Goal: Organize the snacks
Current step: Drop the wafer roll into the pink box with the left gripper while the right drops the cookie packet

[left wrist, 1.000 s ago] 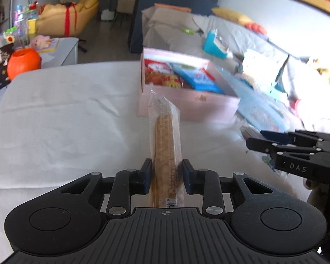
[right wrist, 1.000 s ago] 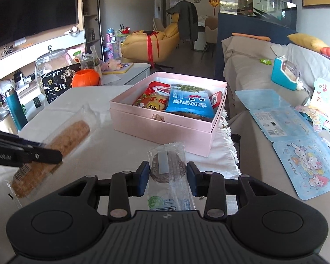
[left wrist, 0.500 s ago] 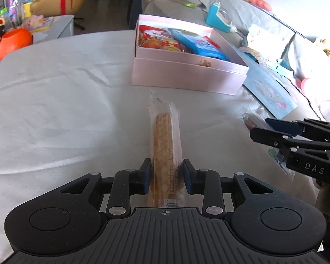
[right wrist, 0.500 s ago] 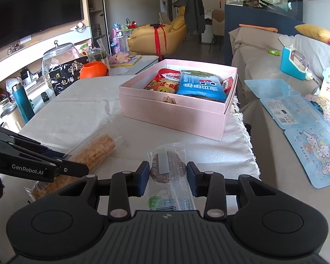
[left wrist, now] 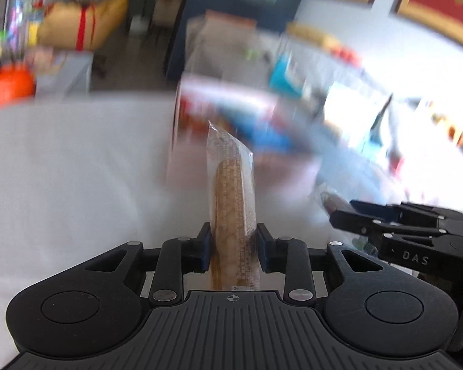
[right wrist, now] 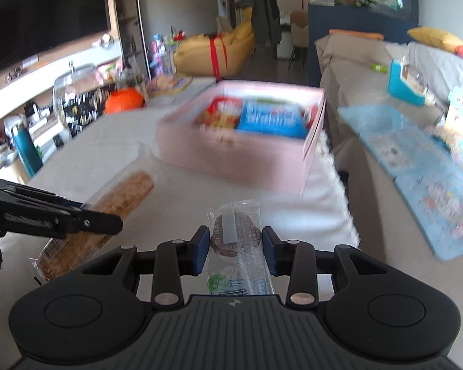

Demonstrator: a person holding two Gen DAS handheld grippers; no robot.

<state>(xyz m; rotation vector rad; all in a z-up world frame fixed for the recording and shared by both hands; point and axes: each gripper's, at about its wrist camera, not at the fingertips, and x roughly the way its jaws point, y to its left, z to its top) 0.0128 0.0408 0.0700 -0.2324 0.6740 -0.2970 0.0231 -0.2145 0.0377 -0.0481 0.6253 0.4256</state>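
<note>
Left gripper [left wrist: 233, 243]: pinching a long wafer stick in clear wrap [left wrist: 233, 203] near its lower end; the log-side motion shows the jaws closing, pads on the wrapper.
Right gripper [right wrist: 235, 254]: pressed onto a round chocolate biscuit in clear wrap [right wrist: 234, 234], held between both pads.
Only in the left wrist view: the right gripper from the side, at the lower right, with its packet poking out ahead of the fingers — everything beyond is smeared by blur.
Only in the right wrist view: the pink box [right wrist: 231, 151] reads clearly, open-topped, with a blue packet [right wrist: 270, 118] and a red packet [right wrist: 223, 112] inside; the left gripper enters from the left edge.
Wafer stick axis: long axis runs straight ahead along the left fingers, far tip toward the box; from the right wrist it lies diagonally, up and to the right.
Biscuit axis: packet lengthwise along the right fingers, printed end nearest the camera.
Room: bare white tablecloth [right wrist: 176, 197] lies between both grippers and the box — the table's right edge drops off just beside the box.
Box place: ahead of both grippers, well apart from them.
</note>
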